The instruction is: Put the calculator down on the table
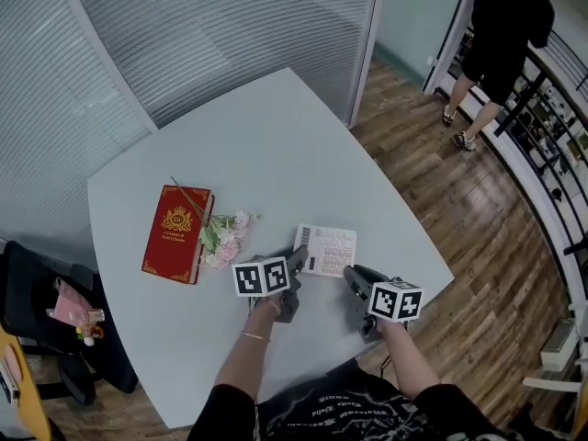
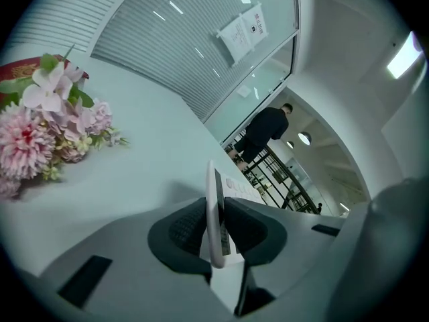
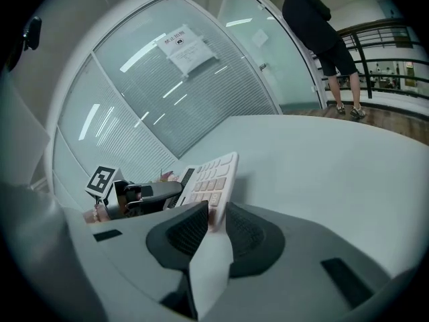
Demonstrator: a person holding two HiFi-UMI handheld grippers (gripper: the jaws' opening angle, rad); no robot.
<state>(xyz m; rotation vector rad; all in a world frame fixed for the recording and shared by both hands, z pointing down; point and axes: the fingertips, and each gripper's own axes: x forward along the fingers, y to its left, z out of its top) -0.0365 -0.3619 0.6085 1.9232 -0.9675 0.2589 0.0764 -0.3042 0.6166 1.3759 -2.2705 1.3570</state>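
Both claws pinch the calculator (image 1: 326,249): left claw (image 1: 296,263) narrow on its left edge, right claw (image 1: 350,275) narrow on its near right corner, each pair of pads pressing the thin body. Holding it at 2 points likely keeps it steady and keys-up for setting down. It sits low over the worktop (image 1: 276,145), right of the red book (image 1: 177,232), just past the flowers (image 1: 220,237); whether it touches I cannot tell
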